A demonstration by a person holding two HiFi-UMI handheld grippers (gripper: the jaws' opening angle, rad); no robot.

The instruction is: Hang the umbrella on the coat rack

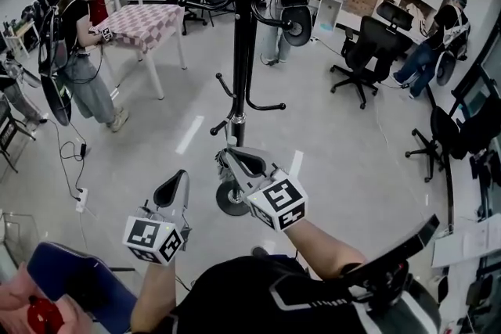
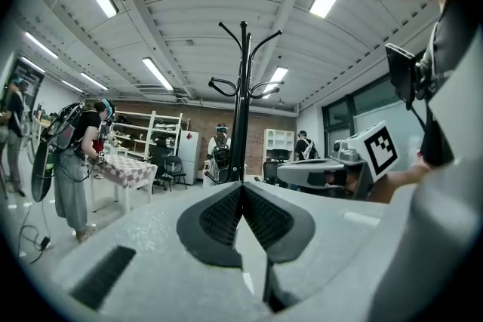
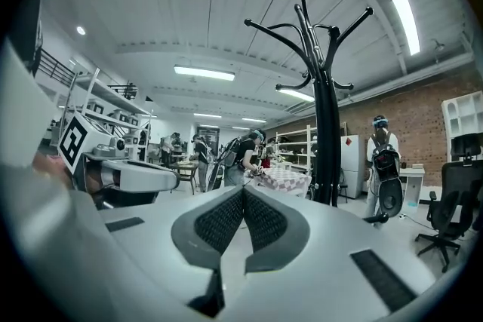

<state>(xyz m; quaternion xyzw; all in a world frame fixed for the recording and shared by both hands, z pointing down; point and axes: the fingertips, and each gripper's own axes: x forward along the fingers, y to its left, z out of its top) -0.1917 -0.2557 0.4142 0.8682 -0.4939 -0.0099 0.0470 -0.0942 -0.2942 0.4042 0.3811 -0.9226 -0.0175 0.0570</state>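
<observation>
- Coat rack [image 1: 244, 35]: one, black, upright on a round base, just ahead of both grippers. Two tiers of hooks, with long curved arms on top and short pegs lower down. Nothing hanging on any hook that shows.
- Right gripper [image 1: 243, 160]: one, close to the lower pole. Jaws pressed pad to pad, with nothing between them.
- Left gripper [image 1: 174, 185]: one, beside the right and a little farther from the pole. Jaws likewise together and empty.
- Umbrella: none in any view. Not on the rack and not in either gripper, so impossible to say where it is.
- Stage, as a judgement: not settled by bare hooks and two empty grippers.
- For the hang itself, probably best:
  - to pass the handle's crook over a long upper arm, clear of the pole;
  - to let it settle into the bend;
  - to loosen the grip only once the hook bears the weight;
  - to keep the spare gripper from nudging the rack.
</observation>
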